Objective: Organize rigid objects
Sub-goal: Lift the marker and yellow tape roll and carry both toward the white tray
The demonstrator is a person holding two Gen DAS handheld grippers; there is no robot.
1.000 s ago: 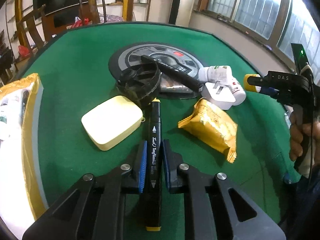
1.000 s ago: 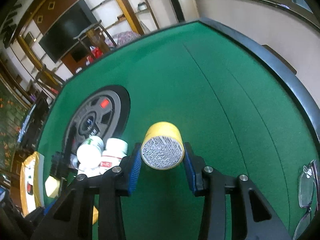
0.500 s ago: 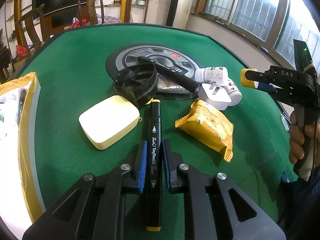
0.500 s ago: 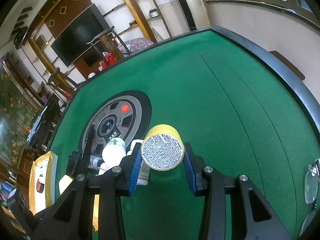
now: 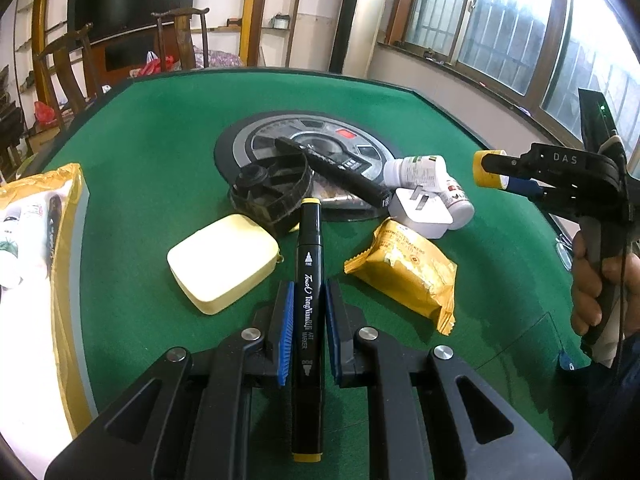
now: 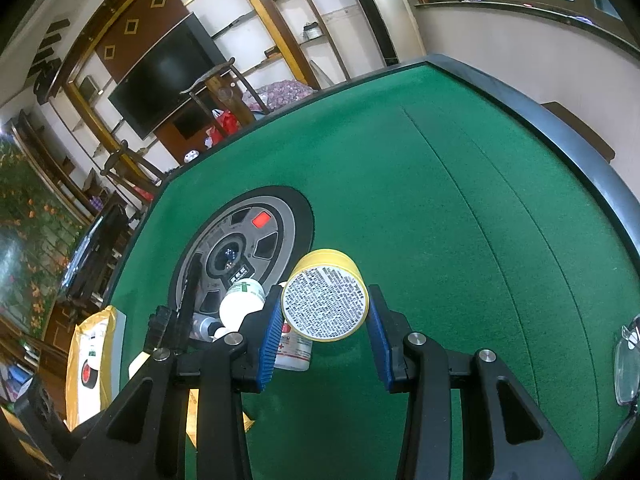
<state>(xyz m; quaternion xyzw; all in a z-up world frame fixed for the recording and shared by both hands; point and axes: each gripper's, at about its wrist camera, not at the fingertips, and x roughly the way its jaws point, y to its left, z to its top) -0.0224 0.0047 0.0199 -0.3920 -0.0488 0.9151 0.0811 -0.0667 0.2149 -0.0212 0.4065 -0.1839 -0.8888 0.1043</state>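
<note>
Two jaws clamped | left gripper (image 5: 307, 320): marker (image 5: 307, 312) | right gripper (image 6: 325, 325): yellow tin (image 6: 325, 301), contents unseen

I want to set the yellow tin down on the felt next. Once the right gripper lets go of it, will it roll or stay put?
The yellow round tin is held on its side in the right gripper, label face toward the camera, so set down like that it would likely roll. Its short, wide shape suggests it sits steady flat on a face. The green felt probably damps sliding.
</note>
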